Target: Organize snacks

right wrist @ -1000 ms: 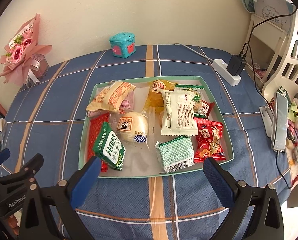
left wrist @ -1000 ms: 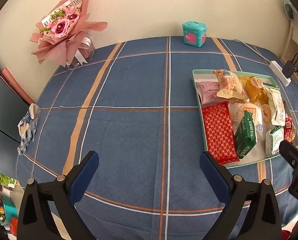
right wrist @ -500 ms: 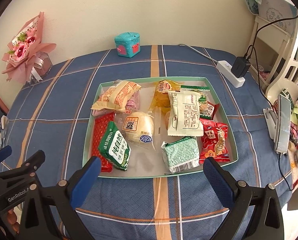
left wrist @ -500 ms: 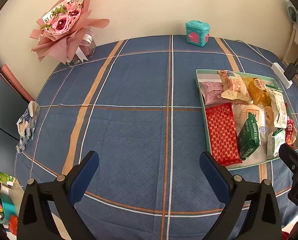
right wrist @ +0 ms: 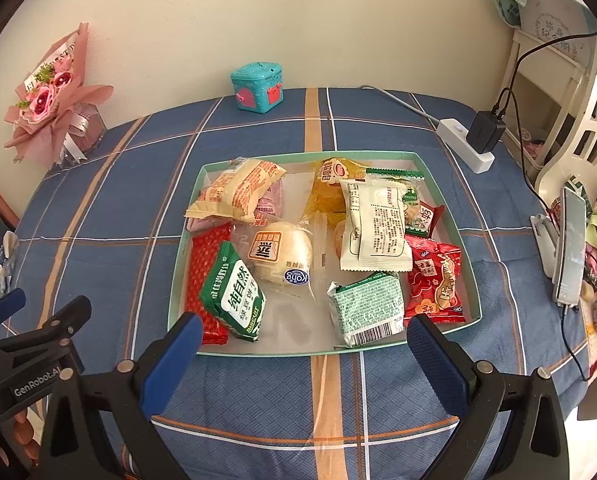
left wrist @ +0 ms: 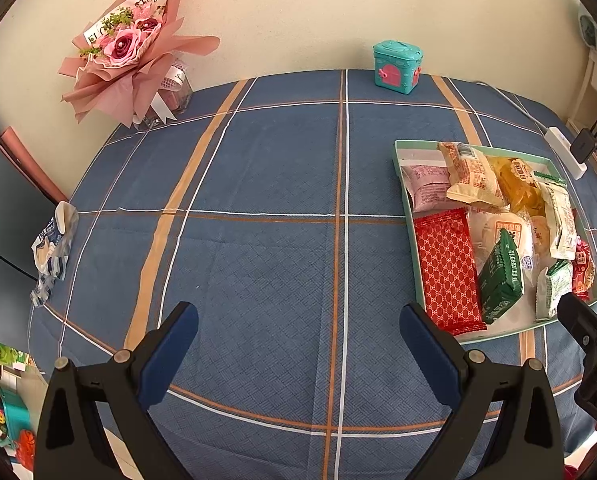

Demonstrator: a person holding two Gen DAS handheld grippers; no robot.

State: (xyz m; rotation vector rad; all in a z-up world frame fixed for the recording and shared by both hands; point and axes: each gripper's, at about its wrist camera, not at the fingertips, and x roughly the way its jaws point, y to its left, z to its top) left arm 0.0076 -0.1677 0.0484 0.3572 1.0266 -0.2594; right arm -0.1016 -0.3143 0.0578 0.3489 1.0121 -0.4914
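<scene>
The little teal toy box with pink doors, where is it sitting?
The teal toy box stands at the table's far edge against the wall, beyond the snack tray, with the pink bouquet off to its left.

Blue plaid tablecloth (left wrist: 258, 208), mint-green tray (right wrist: 310, 354)

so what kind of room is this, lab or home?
Looks like a home, probably a bedroom or living space: a checked blue tablecloth, a pink paper-wrapped bouquet against the wall, a power strip with a charger, and a phone on a stand.
</scene>
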